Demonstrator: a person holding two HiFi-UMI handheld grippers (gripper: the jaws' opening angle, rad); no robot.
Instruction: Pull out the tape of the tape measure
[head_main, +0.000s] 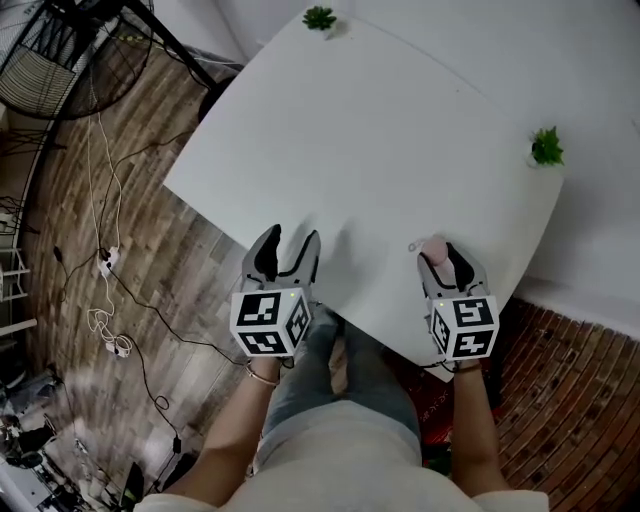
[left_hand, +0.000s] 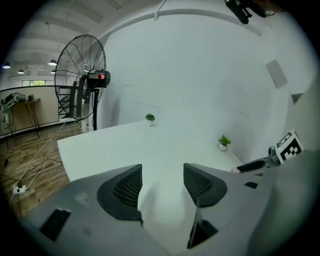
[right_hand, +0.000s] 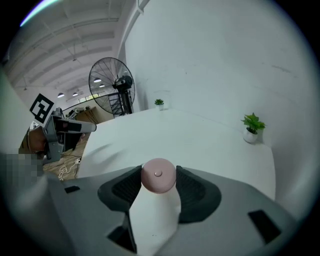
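The right gripper (right_hand: 158, 186) is clamped on the tape measure (right_hand: 158, 174), a round pink case with a small stud at its centre, pinched by its sides between the two dark pads. In the head view the right gripper (head_main: 440, 259) holds the tape measure (head_main: 433, 247) over the near right part of the white table (head_main: 380, 130), close to the near edge; whether the case touches the top cannot be told. The left gripper (left_hand: 162, 176) has its jaws apart, and only bare table shows between them. From the head view the left gripper (head_main: 292, 241) sits at the near edge, well left of the right one, both pointing toward the far side. Each marker cube lies over the person's hand near the edge. One small plant (head_main: 546, 148) stands at the table's right edge, and another plant (head_main: 320, 18) at the far corner. Beyond the table on the left, a black fan (head_main: 60, 50) stands on the wooden floor (head_main: 70, 200), with cables (head_main: 105, 265) trailing across the boards toward the near side.
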